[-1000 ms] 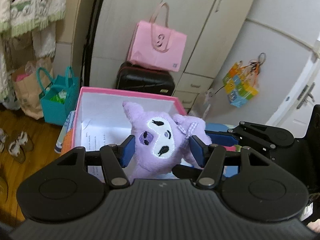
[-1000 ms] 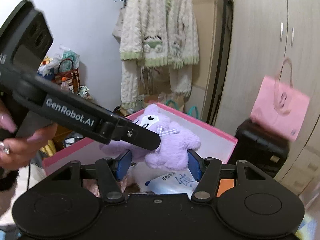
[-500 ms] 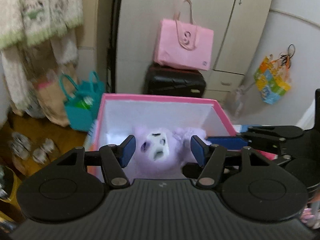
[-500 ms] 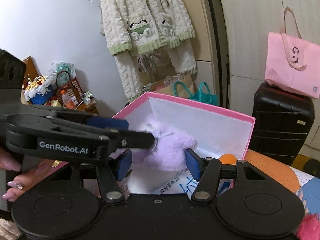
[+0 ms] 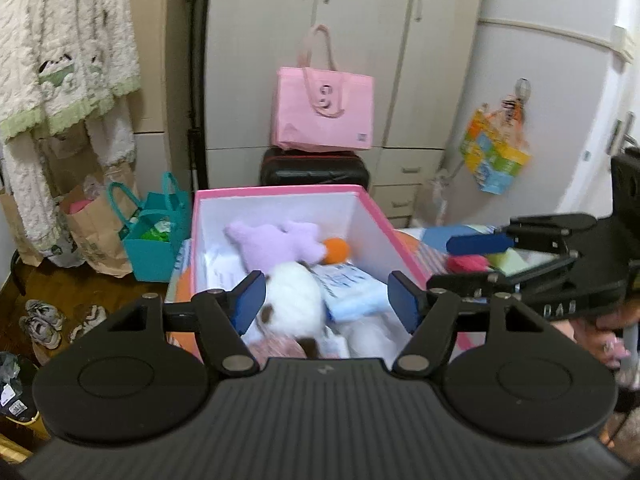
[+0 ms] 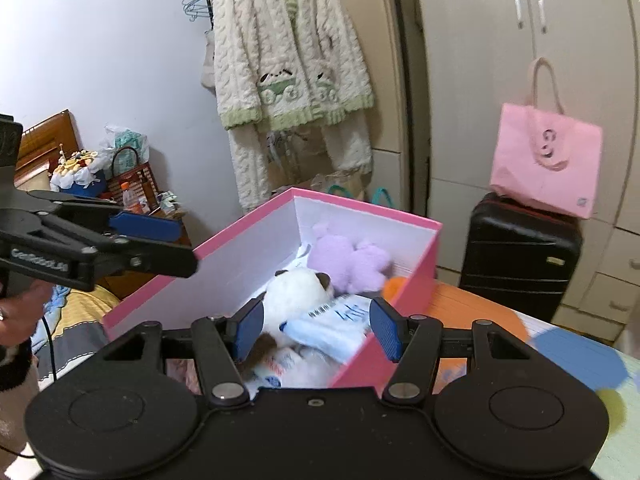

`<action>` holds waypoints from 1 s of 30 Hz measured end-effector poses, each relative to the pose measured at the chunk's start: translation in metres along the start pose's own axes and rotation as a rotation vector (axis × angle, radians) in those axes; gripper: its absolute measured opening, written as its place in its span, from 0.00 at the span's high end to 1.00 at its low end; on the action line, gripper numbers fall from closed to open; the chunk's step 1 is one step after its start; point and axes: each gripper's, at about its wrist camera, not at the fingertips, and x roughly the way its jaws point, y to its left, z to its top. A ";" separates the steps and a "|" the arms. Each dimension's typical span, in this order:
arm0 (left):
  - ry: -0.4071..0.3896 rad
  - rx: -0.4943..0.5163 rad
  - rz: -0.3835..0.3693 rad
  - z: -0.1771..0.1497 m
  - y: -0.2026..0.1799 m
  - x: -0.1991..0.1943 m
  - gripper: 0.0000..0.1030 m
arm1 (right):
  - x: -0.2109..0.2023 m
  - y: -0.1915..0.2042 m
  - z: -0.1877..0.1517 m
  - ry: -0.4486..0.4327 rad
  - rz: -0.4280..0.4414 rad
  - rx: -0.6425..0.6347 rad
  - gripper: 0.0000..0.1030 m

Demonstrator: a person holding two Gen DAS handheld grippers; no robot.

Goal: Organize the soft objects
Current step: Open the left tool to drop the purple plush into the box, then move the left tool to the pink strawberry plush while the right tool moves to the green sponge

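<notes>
A pink box point(image 5: 376, 216) point(image 6: 424, 268) with white inner walls holds several soft things. A purple plush point(image 5: 276, 242) point(image 6: 348, 264) lies at its far end beside an orange ball point(image 5: 336, 250). A white plush with brown patches point(image 5: 294, 300) point(image 6: 300, 292) and a light blue packet point(image 5: 352, 292) point(image 6: 332, 328) lie nearer. My left gripper point(image 5: 327, 307) is open and empty above the box's near end. My right gripper point(image 6: 316, 330) is open and empty over the box's near right corner. The right gripper also shows at the right of the left wrist view point(image 5: 480, 244); the left gripper shows at the left of the right wrist view point(image 6: 146, 226).
A pink tote bag point(image 5: 324, 116) sits on a black suitcase point(image 5: 314, 170) before the wardrobe. A teal bag point(image 5: 154, 240) and paper bag point(image 5: 92, 232) stand on the floor left of the box. A knitted cardigan point(image 6: 288, 64) hangs on the wall. More soft things point(image 5: 468, 262) lie right of the box.
The purple plush, held up between the grippers a second ago, now lies in the box. Both grippers have pulled back and apart from it, open.
</notes>
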 end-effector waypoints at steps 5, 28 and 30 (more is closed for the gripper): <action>-0.002 0.045 -0.049 -0.004 -0.022 -0.030 0.33 | -0.049 0.007 -0.009 -0.036 -0.055 -0.040 0.37; 0.076 0.273 -0.221 -0.015 -0.158 -0.032 0.33 | -0.163 -0.026 -0.089 -0.138 -0.233 -0.048 0.32; 0.072 0.293 -0.237 -0.011 -0.171 -0.027 0.33 | -0.167 -0.032 -0.093 -0.156 -0.250 -0.051 0.32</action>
